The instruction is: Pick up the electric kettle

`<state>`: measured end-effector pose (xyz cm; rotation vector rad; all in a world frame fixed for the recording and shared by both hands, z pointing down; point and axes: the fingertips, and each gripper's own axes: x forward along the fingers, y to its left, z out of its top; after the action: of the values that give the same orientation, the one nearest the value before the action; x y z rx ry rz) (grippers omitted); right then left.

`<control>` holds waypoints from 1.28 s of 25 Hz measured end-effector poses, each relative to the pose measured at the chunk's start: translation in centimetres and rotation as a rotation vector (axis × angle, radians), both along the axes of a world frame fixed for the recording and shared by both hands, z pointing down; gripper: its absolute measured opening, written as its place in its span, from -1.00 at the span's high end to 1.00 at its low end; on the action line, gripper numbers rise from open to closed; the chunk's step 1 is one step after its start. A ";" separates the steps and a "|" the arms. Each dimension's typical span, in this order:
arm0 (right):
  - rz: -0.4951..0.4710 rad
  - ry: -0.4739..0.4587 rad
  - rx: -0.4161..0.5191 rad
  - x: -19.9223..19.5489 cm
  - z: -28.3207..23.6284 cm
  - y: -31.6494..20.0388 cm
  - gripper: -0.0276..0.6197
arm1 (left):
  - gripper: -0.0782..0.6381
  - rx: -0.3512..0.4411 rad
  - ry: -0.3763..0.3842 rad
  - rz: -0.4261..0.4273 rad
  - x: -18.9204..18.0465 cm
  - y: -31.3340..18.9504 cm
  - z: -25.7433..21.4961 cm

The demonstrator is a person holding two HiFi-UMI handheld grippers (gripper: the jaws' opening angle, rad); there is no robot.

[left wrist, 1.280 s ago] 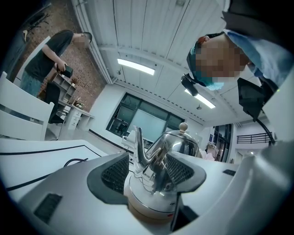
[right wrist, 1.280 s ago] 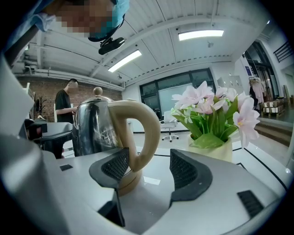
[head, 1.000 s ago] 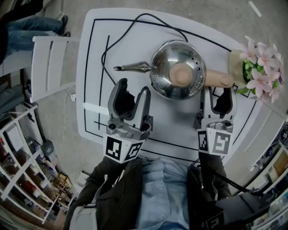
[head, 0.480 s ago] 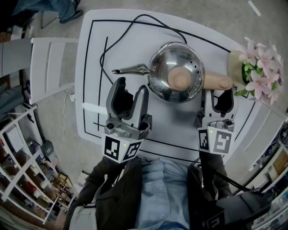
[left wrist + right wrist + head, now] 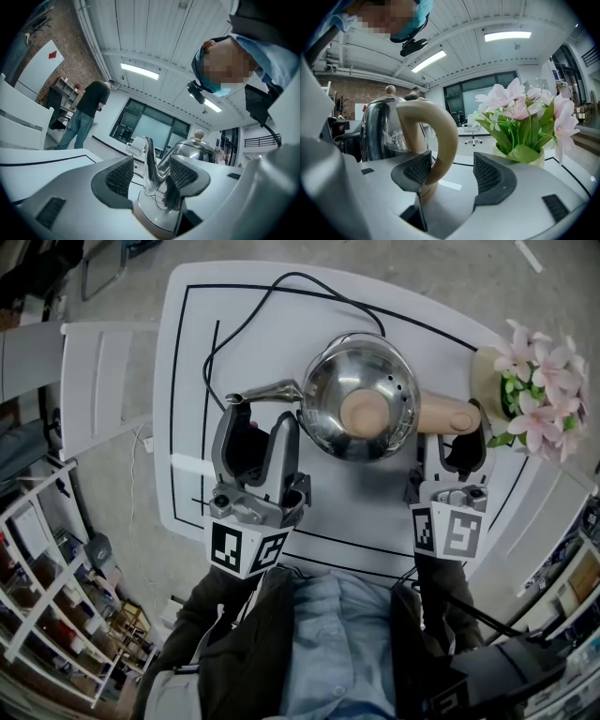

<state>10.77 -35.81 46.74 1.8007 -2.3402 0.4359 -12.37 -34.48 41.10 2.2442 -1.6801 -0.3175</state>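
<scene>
Kettle (image 5: 361, 409) on white table (image 5: 187, 334), brick-walled room (image 5: 77, 61), left gripper (image 5: 258, 423) fingers spread round spout (image 5: 267, 390), right gripper (image 5: 457, 442) fingers spread by handle (image 5: 445, 412).

Upright steel electric kettle (image 5: 361, 409), tan handle, on white table.

Round steel electric kettle (image 5: 361, 409) stood mid-way on white square surface (image 5: 281, 343), spout (image 5: 267, 390) left, handle (image 5: 445, 412) right. Spout sat between left gripper's (image 5: 258, 413) parted jaws; handle between right gripper's (image 5: 455, 427) parted jaws. Pot of pink flowers (image 5: 534, 390) stood just right of handle. Black cord (image 5: 272, 292) looped behind kettle, leftward. White slatted chair (image 5: 94, 381) stood left of surface.
</scene>
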 end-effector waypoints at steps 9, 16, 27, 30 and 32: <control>-0.003 0.001 0.001 0.1 0.0 -0.8 0.10 | 0.10 0.012 -0.002 -0.012 -0.4 -1.3 -0.2; -0.002 -0.014 0.011 0.2 -0.2 -1.1 0.10 | 0.10 0.020 -0.003 -0.016 -0.5 -2.0 -0.4; -0.025 -0.017 0.024 0.1 -0.8 -1.9 0.10 | 0.10 0.039 -0.006 -0.023 -0.6 -3.6 -0.9; -0.024 -0.025 0.026 0.1 -0.7 -2.1 0.10 | 0.10 0.041 -0.008 -0.021 -0.5 -3.9 -0.9; -0.027 -0.033 0.030 0.1 -0.8 -2.2 0.10 | 0.10 0.043 -0.012 -0.021 -0.5 -4.1 -1.0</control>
<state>10.87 -38.02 45.98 1.7858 -2.4029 0.4320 -12.90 -38.55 40.13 2.2652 -1.7194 -0.3492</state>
